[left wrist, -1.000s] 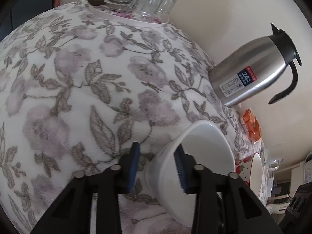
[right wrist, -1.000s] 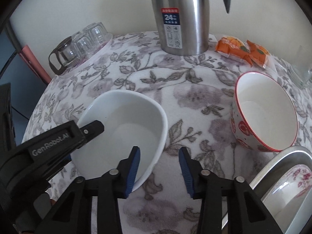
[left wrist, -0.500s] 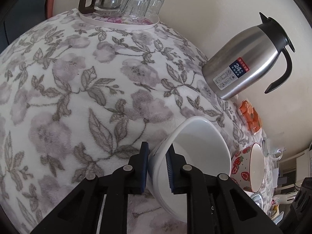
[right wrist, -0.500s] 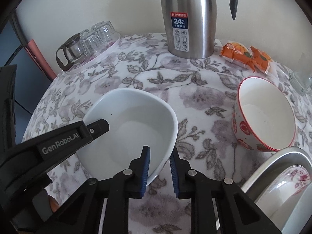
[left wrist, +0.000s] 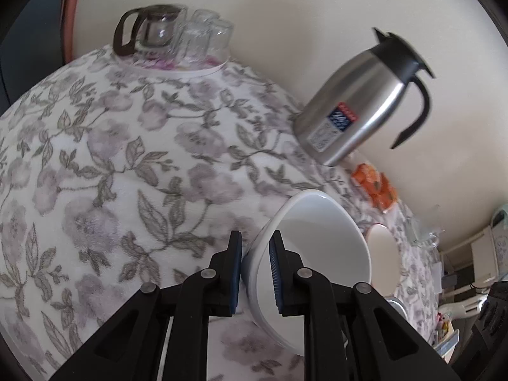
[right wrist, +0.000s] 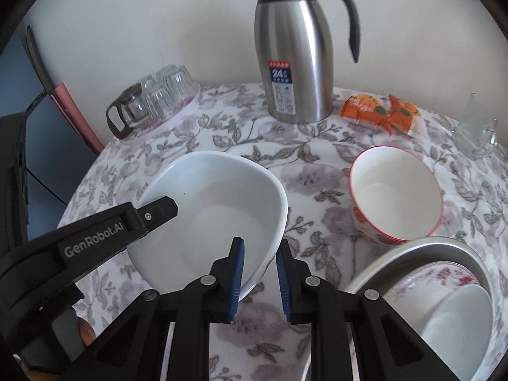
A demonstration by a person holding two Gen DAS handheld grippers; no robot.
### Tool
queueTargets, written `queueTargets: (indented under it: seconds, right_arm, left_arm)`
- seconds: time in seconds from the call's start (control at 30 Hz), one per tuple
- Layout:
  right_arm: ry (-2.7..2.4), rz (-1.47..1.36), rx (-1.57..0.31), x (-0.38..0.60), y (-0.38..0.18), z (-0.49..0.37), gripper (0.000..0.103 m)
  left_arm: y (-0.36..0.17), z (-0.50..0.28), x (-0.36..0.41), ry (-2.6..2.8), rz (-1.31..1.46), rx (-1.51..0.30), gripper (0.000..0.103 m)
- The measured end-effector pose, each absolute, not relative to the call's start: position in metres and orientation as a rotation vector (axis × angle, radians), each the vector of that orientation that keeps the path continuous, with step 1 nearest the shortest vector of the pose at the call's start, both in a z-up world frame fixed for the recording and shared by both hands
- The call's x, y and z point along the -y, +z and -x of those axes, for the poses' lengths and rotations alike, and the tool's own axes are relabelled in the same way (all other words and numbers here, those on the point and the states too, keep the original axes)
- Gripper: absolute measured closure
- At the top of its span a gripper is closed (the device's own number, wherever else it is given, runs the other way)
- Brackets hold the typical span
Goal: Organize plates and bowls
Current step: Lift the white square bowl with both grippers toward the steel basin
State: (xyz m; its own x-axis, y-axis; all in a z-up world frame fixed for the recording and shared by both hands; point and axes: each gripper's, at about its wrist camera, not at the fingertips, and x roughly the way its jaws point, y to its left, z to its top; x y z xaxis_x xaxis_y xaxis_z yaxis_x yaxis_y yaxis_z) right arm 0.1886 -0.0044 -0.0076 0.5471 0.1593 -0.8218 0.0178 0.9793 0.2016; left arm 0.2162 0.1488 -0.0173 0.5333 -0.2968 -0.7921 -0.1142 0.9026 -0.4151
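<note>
white bowl [right wrist: 219, 219]: near-left on the floral worktop [right wrist: 311, 171], left of the strawberry bowl [right wrist: 395, 193] | left tongs [left wrist: 255, 265] clamp its left rim, right tongs [right wrist: 260, 281] its near rim | glazed ceramic: stiff, slippery, chips easily, fairly heavy | take hold opposite rims, keep level

Table: round top before me, covered by a floral cloth [right wrist: 317, 171] in grey and mauve.
Far left: white tray [right wrist: 187, 108] with a glass pot and upturned glasses.
Far middle: my steel jug [right wrist: 295, 63], upright.
Right of it: orange packets [right wrist: 381, 111].
Near right: red-rimmed bowl [right wrist: 397, 193] and a metal pan [right wrist: 422, 244] holding dishes.
</note>
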Motion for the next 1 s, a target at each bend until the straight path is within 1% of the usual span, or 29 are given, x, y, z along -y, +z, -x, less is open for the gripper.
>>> queueTargets:
  seconds: [0.53, 1.0]
  right_arm:
    - [0.027, -0.271, -0.879, 0.062, 0.041, -0.123, 0.081]
    - [-0.032, -0.316, -0.814, 0.117, 0.063, -0.074, 0.081]
  left_arm:
    - [0.032, -0.163, -0.093, -0.237, 0.355, -0.930, 0.085]
    - [0.067, -0.128, -0.032, -0.323, 0.270, -0.882, 0.085]
